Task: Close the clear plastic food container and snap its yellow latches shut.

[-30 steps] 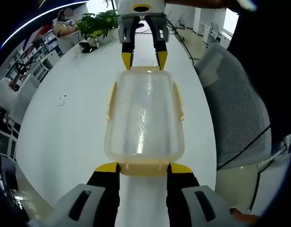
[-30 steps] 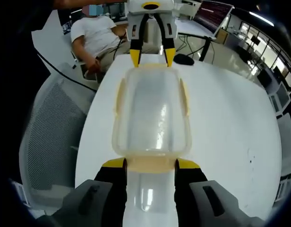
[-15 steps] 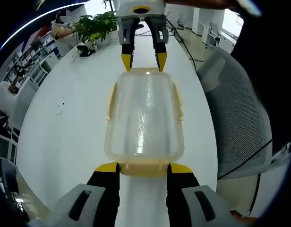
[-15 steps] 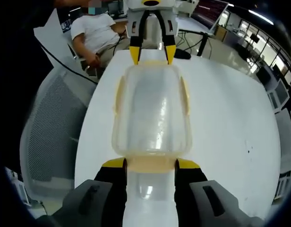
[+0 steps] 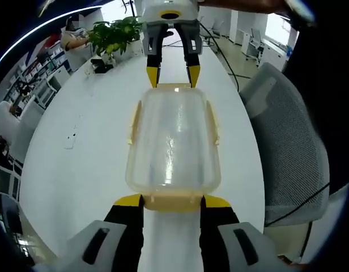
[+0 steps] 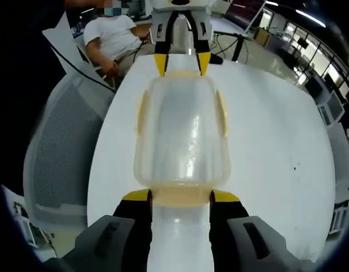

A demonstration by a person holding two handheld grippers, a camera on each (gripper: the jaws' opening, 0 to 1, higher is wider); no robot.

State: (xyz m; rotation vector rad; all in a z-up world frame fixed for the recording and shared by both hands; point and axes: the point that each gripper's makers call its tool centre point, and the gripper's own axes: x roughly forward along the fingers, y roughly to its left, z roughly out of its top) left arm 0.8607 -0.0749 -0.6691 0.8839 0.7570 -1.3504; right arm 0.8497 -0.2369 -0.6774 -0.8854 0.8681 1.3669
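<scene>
Holding the container up over a white table, one gripper at each short end. Left gripper with yellow tips spread to either side of the near end latch, touching the rim there, jaws wide apart, so pressing against the end rather than pinched on anything. Same deal in the right gripper view: right gripper spread around its own end latch, container stretching away along the jaws. Far end of the box met by the other gripper's yellow tips in each view, right one at the top of the left gripper view, left one at the top of the right gripper view. Lid on, clear and a bit glossy, nothing visible inside. Long side latches folded down flat against the walls, looks snapped but can't swear to it. Grey mesh chair beside the table, a potted plant at the far end, a small dark speck on the tabletop. Seated person in a white shirt past the table in the right gripper view.
</scene>
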